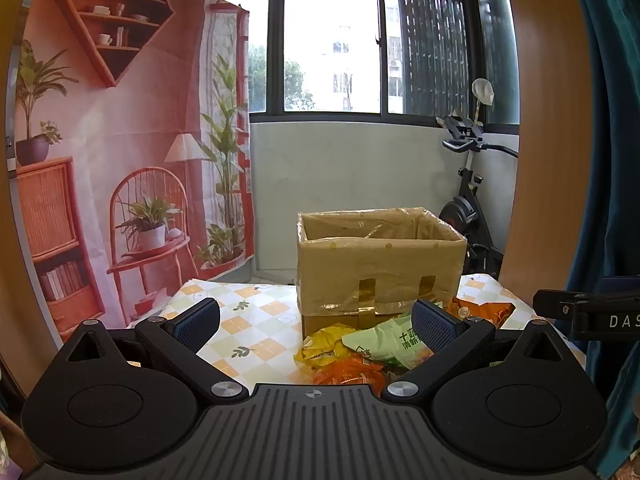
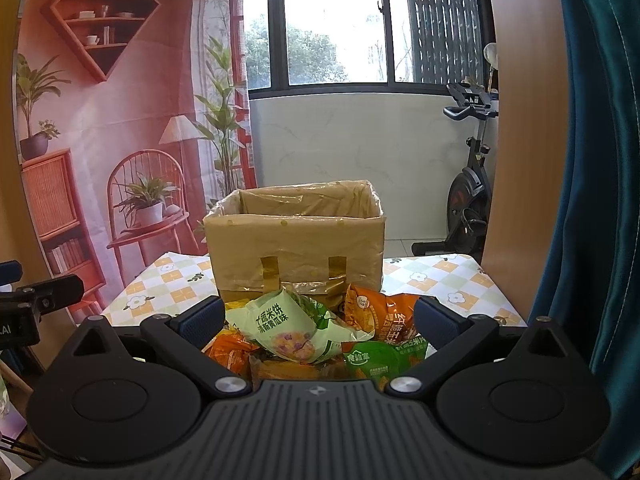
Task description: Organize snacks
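Left gripper (image 1: 316,322): we hold its fingers wide apart, gripping nothing.
Right gripper (image 2: 318,320): ours too, spread and empty above the pile.
Snack packets (image 2: 316,336): heaped on the checked tablecloth (image 2: 168,284), against the open cardboard box (image 2: 296,240).

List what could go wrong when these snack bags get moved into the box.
1. The pale green bag lies on top of the overlapping snack pile; grabbing it may drag neighbours along.
2. The cardboard box stands close behind, so an open right gripper could bump its taped front.
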Demonstrator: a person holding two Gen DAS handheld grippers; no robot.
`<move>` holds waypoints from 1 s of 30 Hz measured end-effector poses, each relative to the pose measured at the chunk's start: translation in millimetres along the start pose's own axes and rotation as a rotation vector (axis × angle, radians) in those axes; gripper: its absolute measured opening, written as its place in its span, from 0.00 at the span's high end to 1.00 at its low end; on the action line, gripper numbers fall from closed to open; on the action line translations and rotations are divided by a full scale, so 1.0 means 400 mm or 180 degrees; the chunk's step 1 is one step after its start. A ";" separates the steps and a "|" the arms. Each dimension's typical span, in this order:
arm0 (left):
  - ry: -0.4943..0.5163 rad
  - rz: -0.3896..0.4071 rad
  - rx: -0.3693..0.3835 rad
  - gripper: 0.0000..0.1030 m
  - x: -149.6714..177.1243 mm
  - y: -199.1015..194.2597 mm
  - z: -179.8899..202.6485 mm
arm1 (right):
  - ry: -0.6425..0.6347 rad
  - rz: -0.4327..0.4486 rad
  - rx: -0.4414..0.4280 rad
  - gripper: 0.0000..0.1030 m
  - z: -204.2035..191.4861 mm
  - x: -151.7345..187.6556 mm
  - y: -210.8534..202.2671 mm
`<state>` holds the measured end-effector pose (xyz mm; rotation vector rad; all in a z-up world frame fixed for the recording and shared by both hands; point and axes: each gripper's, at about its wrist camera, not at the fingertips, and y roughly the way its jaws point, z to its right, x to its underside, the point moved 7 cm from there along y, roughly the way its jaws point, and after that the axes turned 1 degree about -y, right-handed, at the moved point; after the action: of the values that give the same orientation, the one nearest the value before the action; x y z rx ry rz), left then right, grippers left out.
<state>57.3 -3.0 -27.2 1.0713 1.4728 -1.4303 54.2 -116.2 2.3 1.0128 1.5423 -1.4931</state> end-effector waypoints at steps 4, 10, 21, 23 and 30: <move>-0.0005 -0.0018 0.0008 0.00 0.003 -0.001 0.002 | 0.0002 -0.0002 0.0001 0.00 0.001 0.002 0.000; -0.0001 -0.0043 0.0020 0.00 0.004 0.003 0.000 | 0.0003 -0.0004 0.0001 0.00 0.001 0.002 0.001; -0.0005 -0.0093 0.0037 0.00 0.007 0.011 0.000 | 0.0017 -0.0043 0.0003 0.00 0.005 0.022 0.008; -0.0005 -0.0100 0.0040 0.00 0.008 0.012 0.001 | 0.0015 -0.0050 0.0006 0.00 0.006 0.025 0.008; -0.0016 -0.0116 0.0049 0.00 0.011 0.014 -0.002 | 0.0020 -0.0061 0.0010 0.00 0.004 0.024 0.009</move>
<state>61.2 -1.9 -33.0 1.0544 1.4869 -1.4710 53.4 -117.6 -8.0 1.0079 1.5585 -1.5075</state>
